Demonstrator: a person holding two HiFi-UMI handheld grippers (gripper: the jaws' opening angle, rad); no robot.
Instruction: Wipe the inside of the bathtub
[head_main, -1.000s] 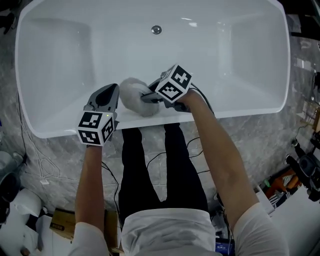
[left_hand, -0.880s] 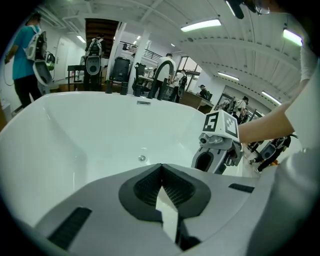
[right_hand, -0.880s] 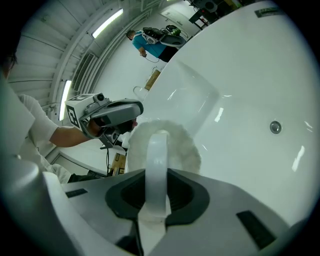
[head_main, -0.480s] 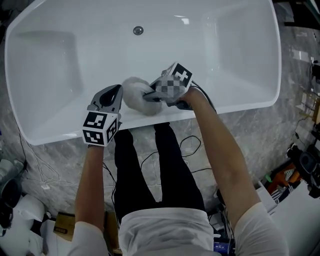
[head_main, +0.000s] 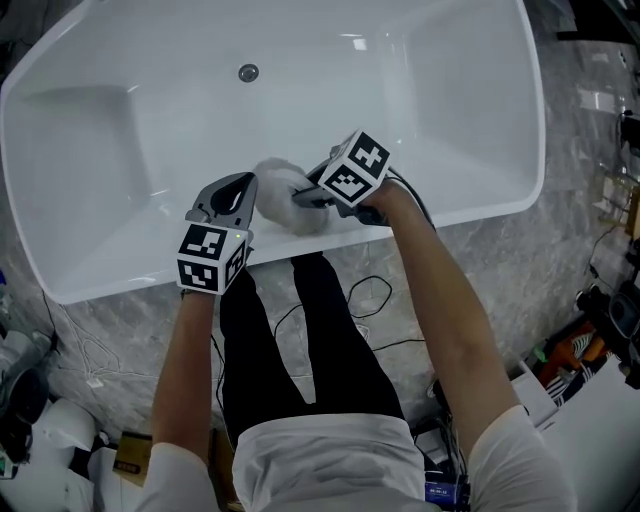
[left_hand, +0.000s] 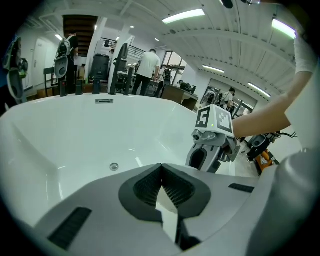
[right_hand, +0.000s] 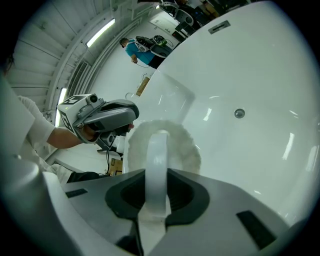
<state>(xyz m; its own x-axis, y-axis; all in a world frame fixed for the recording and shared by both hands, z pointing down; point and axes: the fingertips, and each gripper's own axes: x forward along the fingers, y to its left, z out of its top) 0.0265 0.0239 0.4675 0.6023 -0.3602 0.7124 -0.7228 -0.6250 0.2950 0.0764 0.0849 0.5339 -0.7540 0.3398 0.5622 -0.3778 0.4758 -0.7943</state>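
The white bathtub (head_main: 430, 110) lies across the top of the head view, its drain (head_main: 248, 72) at the far wall. My right gripper (head_main: 303, 196) is shut on the white handle (right_hand: 156, 160) of a fluffy white wiping pad (head_main: 283, 203), which rests over the tub's near rim. In the right gripper view the pad (right_hand: 187, 147) faces the tub's inner wall. My left gripper (head_main: 238, 188) hangs just left of the pad, shut with nothing between its jaws (left_hand: 162, 186).
Black cables (head_main: 345, 315) trail over the grey marble floor (head_main: 120, 320) in front of the tub, by the person's legs (head_main: 300, 340). Boxes and gear (head_main: 570, 360) crowd the right side. People stand beyond the tub's far rim (left_hand: 148, 70).
The head view has swung, so the tub sits further left and more tilted. Both grippers stay at the near rim, the left one a little closer to the pad.
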